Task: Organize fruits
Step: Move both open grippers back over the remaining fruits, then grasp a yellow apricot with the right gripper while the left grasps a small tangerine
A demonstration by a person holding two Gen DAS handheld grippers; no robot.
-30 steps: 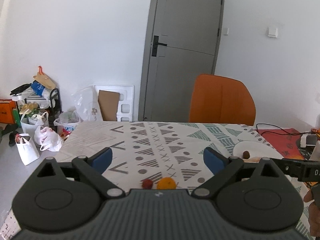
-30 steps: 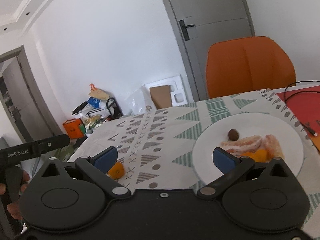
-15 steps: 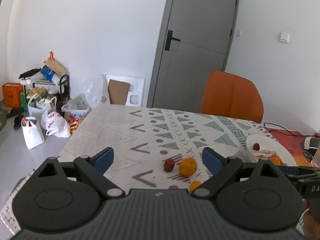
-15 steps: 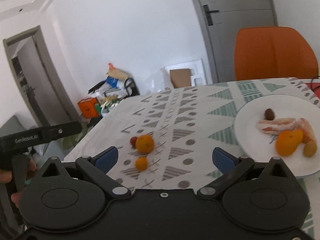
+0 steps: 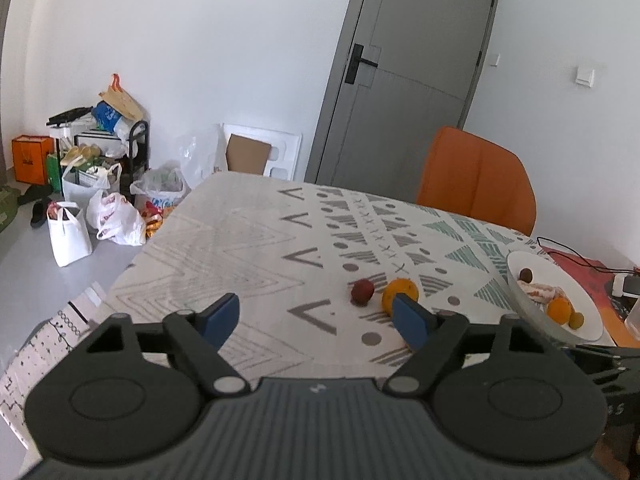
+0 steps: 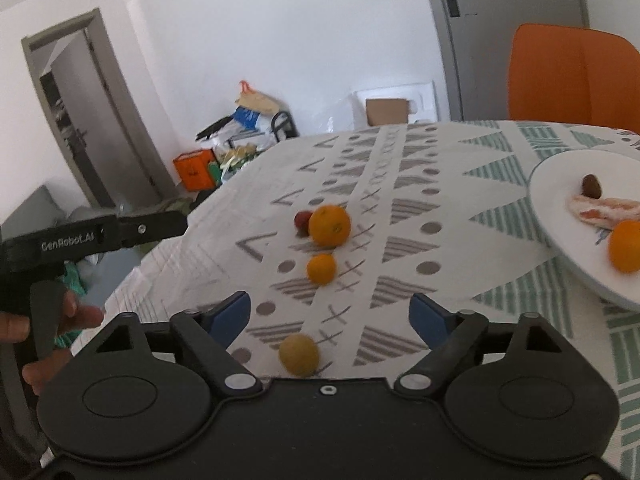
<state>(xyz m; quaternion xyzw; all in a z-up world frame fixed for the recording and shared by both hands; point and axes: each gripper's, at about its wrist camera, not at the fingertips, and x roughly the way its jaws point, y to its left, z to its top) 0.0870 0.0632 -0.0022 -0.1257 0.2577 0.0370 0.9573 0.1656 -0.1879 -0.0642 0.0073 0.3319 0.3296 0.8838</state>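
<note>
Both hand-held grippers — left (image 5: 316, 318), right (image 6: 330, 314) — gape wide, empty, above the tablecloth (image 6: 400, 184).

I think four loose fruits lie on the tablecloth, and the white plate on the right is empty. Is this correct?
Not quite: the white plate is not empty. The right wrist view shows an orange, peeled segments and a small brown fruit on it. The rest stands.

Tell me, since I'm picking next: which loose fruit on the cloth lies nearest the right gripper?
The yellowish-green fruit, just ahead between the right gripper fingers; the oranges and red fruit lie farther out.
</note>
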